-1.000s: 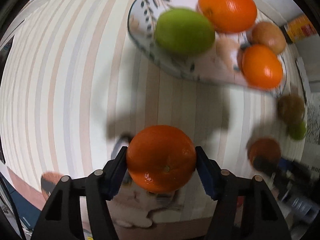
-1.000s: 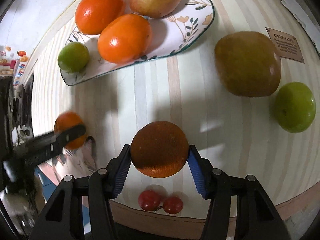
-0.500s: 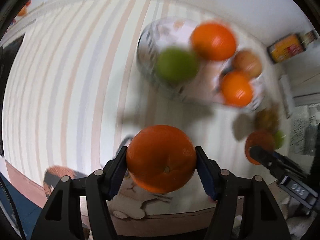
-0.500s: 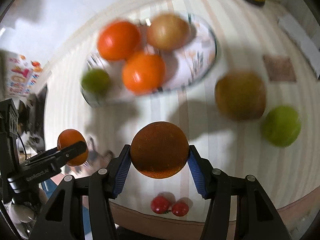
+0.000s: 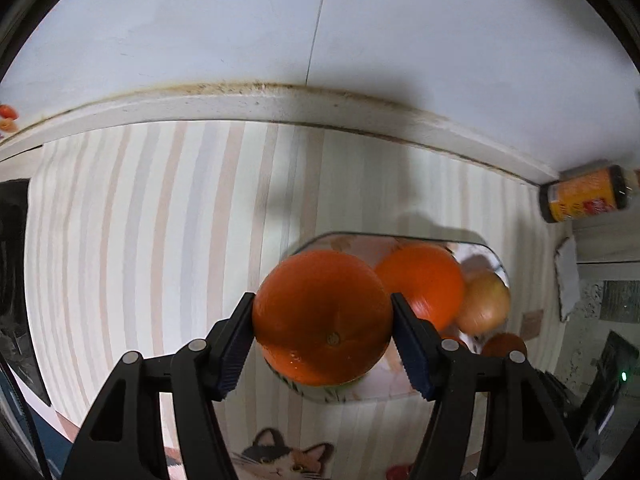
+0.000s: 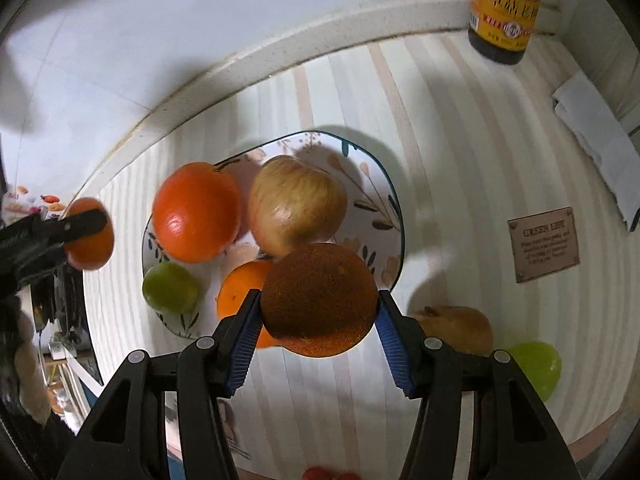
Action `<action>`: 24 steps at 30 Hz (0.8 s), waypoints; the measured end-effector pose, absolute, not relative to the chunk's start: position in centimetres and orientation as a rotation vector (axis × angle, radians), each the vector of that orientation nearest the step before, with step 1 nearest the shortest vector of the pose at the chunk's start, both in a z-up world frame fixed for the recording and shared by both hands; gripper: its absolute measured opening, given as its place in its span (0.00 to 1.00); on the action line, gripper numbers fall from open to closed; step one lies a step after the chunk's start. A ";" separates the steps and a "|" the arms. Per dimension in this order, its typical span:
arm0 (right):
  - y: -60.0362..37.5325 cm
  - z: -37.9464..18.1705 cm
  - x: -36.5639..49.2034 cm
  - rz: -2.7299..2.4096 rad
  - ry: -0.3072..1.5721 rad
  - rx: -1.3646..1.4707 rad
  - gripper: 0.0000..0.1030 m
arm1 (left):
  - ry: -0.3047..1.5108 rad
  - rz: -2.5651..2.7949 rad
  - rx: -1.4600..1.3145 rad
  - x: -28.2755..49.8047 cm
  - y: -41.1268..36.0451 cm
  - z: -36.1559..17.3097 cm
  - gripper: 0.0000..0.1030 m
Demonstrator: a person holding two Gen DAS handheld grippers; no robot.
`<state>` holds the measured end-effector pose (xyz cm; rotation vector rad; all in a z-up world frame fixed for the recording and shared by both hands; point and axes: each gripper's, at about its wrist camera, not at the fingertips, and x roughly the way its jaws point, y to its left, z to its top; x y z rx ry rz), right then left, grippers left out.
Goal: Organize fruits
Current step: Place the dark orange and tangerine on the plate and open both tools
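Note:
My left gripper (image 5: 322, 320) is shut on a bright orange (image 5: 320, 316) and holds it above the near end of the floral plate (image 5: 352, 242). My right gripper (image 6: 318, 304) is shut on a dark brownish orange (image 6: 318, 298) over the plate's front right edge (image 6: 394, 208). On the plate lie a large orange (image 6: 196, 212), an apple (image 6: 296, 204), a small orange (image 6: 240, 288) and a green fruit (image 6: 170, 288). The left gripper with its orange also shows at the far left of the right wrist view (image 6: 86, 236).
A brown pear-like fruit (image 6: 456, 328) and a green fruit (image 6: 536, 364) lie on the striped mat (image 6: 448, 128) right of the plate. A sauce bottle (image 6: 504, 8) stands by the back wall. A small card (image 6: 544, 244) and folded cloth (image 6: 600, 128) lie at right. Cherry tomatoes (image 6: 320, 473) sit near the front edge.
Both grippers have risen and tilted up toward the wall, each still holding its orange. The plate now sits lower in both views, right under the held fruits.

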<state>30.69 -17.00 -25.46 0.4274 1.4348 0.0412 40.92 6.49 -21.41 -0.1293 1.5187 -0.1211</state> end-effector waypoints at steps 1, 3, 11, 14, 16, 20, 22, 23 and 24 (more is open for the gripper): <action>-17.3 -25.7 31.0 0.039 1.442 0.428 0.57 | 1.536 -0.118 -0.123 41.3 6.3 -22.0 0.61; -17.2 -26.3 31.3 0.036 1.455 0.432 0.57 | 1.572 -0.117 -0.115 41.5 6.1 -23.3 0.61; -17.7 -28.2 31.9 0.020 1.477 0.439 0.58 | 1.639 -0.098 -0.058 42.3 5.2 -26.0 0.61; -17.6 -28.3 32.1 0.022 1.482 0.443 0.74 | 1.659 -0.094 -0.073 42.3 5.1 -26.8 0.62; -17.5 -28.0 32.0 0.014 1.484 0.433 0.89 | 1.660 -0.080 -0.063 42.0 5.2 -27.0 0.62; -16.8 -27.5 31.8 -0.001 1.501 0.385 0.93 | 1.635 -0.073 -0.028 41.0 5.2 -26.6 0.95; -16.3 -27.1 31.4 -0.006 1.500 0.351 0.94 | 1.601 -0.085 -0.007 40.1 5.1 -25.6 0.95; -16.0 -26.8 31.2 -0.009 1.497 0.327 0.94 | 1.589 -0.089 -0.004 39.7 5.0 -25.1 0.95; -15.6 -26.4 30.8 -0.013 1.491 0.297 0.94 | 1.567 -0.095 0.005 39.0 5.0 -24.4 0.95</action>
